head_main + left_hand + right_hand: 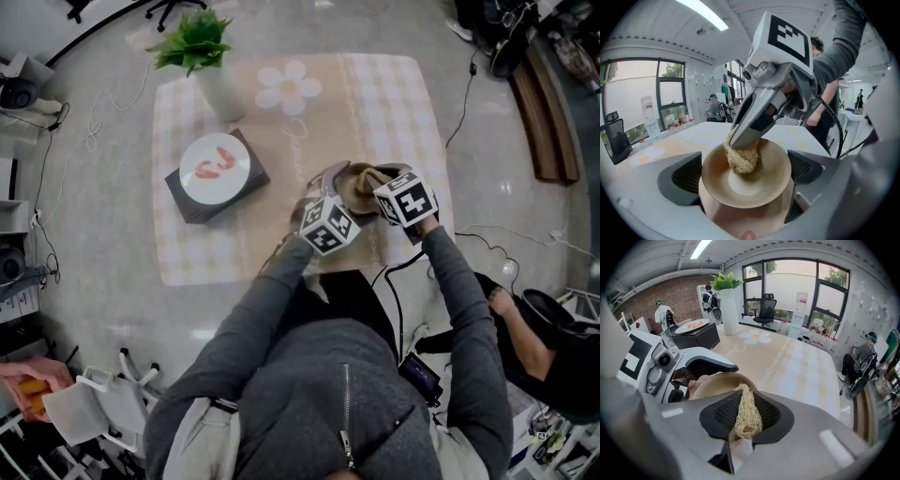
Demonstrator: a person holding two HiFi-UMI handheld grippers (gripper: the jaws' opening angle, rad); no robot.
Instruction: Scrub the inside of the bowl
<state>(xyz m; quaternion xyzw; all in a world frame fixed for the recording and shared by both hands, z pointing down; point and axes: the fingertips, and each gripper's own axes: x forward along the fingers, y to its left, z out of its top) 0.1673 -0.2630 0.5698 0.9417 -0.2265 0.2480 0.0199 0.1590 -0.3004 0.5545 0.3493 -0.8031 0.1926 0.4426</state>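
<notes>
A: Which step is the person on?

B: The scrubbing itself, by the look of it. The left gripper (pixel 745 174) is clamped on the tan bowl (pixel 766 185), one pad on each side. It holds the bowl tilted just right of centre in the head view, over the near edge of the checked tablecloth (pixel 394 103).

A: And the other tool?

B: The right gripper (pixel 746 425) is closed on a straw-coloured fibre scrubber (pixel 742 159). The wad presses against the bowl's inner wall, up and left of the base.

A: What does the next move call for?

B: Probably sweeping the wad round the wall and down into the base, with the left grip firm.

A: Any writing?

B: There is faint script on the cloth below the daisy print (pixel 289 87), too small to read. The cubes (pixel 328 225) carry only black-and-white markers.
</notes>
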